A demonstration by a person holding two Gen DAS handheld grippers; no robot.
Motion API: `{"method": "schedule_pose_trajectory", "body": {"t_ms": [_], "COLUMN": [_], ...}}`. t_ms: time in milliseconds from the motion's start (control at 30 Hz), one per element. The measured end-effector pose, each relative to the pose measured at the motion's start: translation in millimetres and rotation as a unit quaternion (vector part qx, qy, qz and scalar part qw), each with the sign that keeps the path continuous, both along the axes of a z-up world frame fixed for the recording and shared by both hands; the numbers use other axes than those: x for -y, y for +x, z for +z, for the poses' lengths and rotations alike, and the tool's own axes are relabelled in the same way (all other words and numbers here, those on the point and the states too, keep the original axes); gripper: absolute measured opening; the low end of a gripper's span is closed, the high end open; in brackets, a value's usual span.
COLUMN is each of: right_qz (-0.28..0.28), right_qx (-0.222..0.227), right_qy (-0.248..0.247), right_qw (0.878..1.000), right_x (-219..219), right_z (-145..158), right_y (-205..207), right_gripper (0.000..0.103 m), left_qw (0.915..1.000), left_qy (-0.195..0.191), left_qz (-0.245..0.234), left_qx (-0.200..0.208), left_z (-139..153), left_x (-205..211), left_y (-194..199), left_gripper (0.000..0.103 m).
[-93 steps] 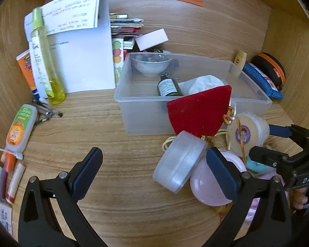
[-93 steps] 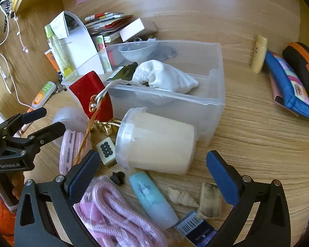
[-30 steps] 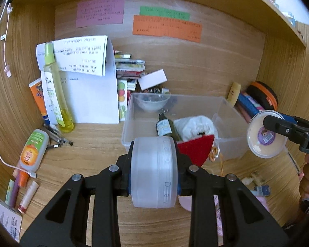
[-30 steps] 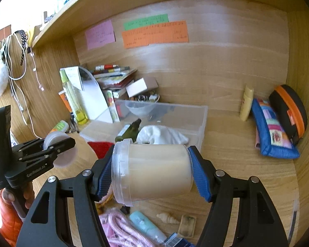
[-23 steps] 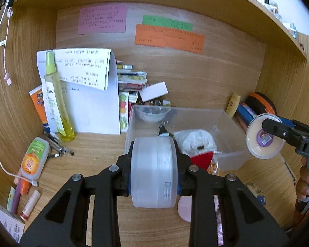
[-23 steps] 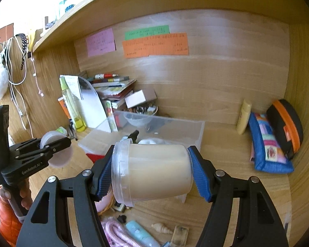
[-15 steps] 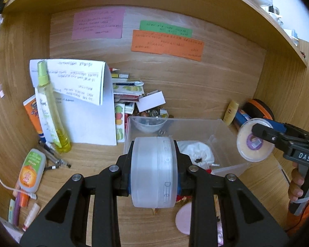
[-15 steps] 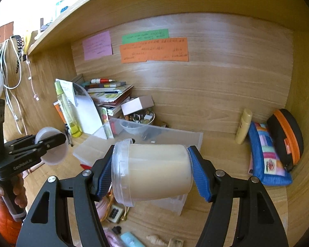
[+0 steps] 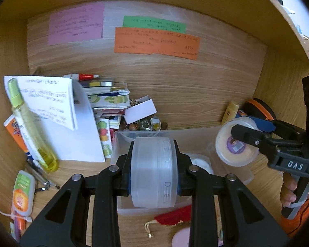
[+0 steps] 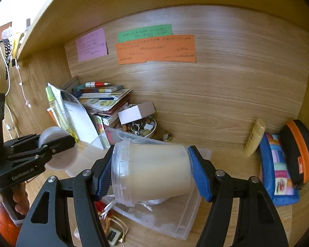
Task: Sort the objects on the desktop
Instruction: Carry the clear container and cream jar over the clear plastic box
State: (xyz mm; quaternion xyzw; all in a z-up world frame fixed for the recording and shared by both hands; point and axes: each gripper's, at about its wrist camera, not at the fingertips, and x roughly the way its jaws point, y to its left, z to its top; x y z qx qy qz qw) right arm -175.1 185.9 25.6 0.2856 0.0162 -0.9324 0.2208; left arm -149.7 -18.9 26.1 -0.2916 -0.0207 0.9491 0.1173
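Our left claw (image 9: 154, 169) clamps the frosted round case (image 9: 154, 170) across its flat faces; it looks light, rigid and slick. Our right claw (image 10: 151, 171) grips the cream jar (image 10: 152, 169) end to end, probably heavier, above the clear bin (image 10: 187, 216) at six o'clock.

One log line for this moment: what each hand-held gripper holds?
left hand-held gripper: shut on frosted round case | right hand-held gripper: shut on cream jar | both above clear bin

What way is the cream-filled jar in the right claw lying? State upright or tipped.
Tipped. The cream-filled jar lies on its side, lid end left and base right, clamped between the right claw pads above the clear bin.
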Motion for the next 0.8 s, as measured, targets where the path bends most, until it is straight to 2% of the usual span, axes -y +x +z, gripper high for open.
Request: {"method": "schedule_pose_trajectory", "body": {"t_ms": [300,600,800], "right_qz": [-0.010,-0.012,-0.020], "right_qx": [0.013,0.058,0.060], "right_qy": [0.018,0.032,0.059], "right_qw": [1.000,0.998,0.996], "right_x": [17,24,31], "right_z": [-9,-38,-47], "right_y": [-24,-52,-59], "right_gripper": [0.064,0.064,0.064], "left_qw": [0.9996,0.9977,0.9956], "left_qy": [-0.014,-0.032,-0.044], "left_qz": [-0.012,-0.016,-0.020], "left_qx": [0.021,0.058,0.080], "left_z": [-8,-26,-41], "left_x": [-12,-21,-30], "left_y": [-33,-64,-79], "left_gripper": [0.029,0.029,0.029]}}
